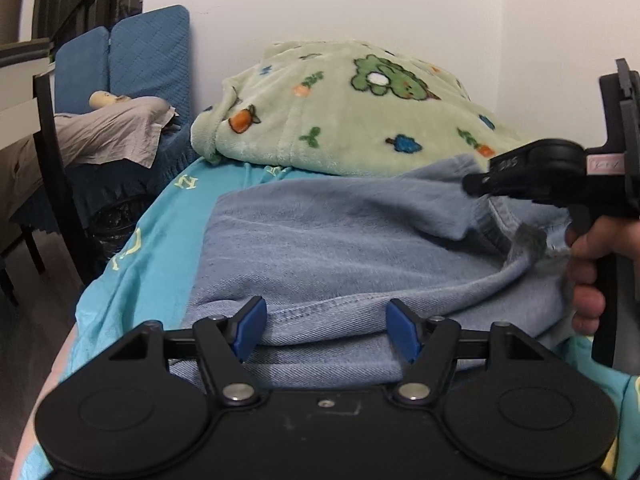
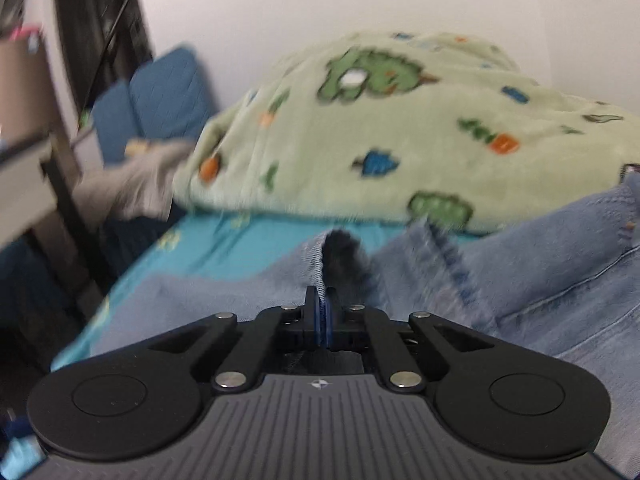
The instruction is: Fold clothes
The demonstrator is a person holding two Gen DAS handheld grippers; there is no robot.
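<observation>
Denim garment (image 1: pixel 328 248): light blue, laid across a turquoise bedsheet (image 1: pixel 160 240); a stitched hem edge lies nearest the left wrist camera. Its far right portion is bunched and partly hidden behind the right gripper and the hand (image 1: pixel 588 276) holding it. In the right wrist view the cloth is blurred; a dark, fuzzy patch (image 2: pixel 344 256) at a seam is seen just ahead of the fingertips, and what it is cannot be made out.

Left gripper (image 1: pixel 324 330): jaws spread, blue pads (image 1: pixel 252 326) set either side of the folded hem, not pressing on it.

Right gripper (image 2: pixel 323 316): jaws pressed together; whether a thin fold of denim is pinched between them cannot be told, the tips being blurred. Seen from the left wrist view it is cut off at the frame edge.

Fleece blanket (image 1: pixel 352 112): pale green, cartoon print, heaped beyond the denim against the wall.

Blue cushions (image 1: pixel 132 56) and grey cloth (image 1: pixel 116 132): noted at left, partly obscured by a dark chair frame (image 1: pixel 52 168).
</observation>
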